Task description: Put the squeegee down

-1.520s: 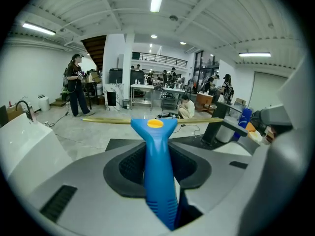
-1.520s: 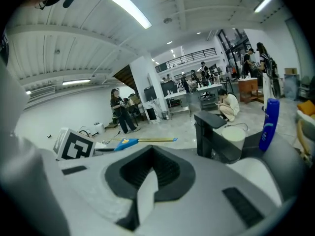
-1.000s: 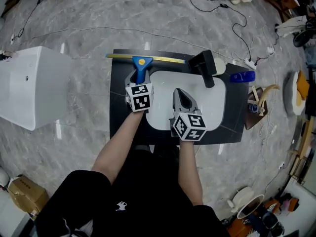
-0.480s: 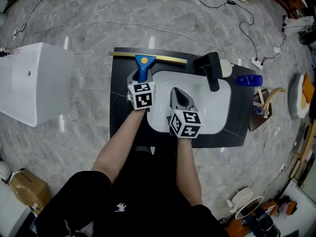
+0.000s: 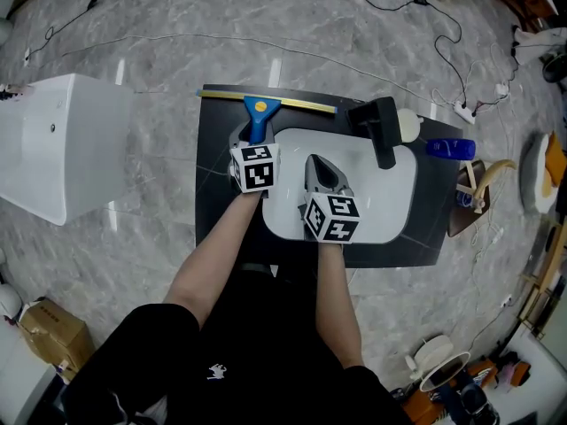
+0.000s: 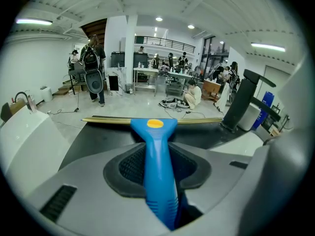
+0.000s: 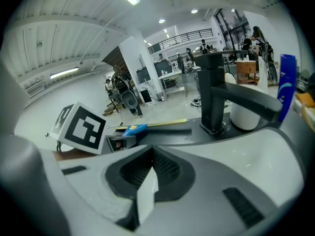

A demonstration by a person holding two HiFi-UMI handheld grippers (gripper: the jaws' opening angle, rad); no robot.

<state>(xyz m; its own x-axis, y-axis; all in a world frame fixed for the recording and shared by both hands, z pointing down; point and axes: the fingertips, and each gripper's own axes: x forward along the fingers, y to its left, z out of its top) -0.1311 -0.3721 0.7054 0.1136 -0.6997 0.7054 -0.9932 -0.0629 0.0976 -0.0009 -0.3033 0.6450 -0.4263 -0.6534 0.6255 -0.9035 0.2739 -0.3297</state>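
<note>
Much of the squeegee (image 6: 156, 151) handle hides between the left tongs (image 5: 252, 137).

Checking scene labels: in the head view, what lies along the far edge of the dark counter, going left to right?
squeegee → black faucet → white round object → blue bottle

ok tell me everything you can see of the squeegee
The squeegee has a blue, plastic-looking handle with a yellow oval spot near the head and a long, thin brass-coloured blade bar. The left gripper is shut on the handle, so the blade runs crosswise along the far edge of the black counter. Whether the blade touches the counter cannot be told.
</note>
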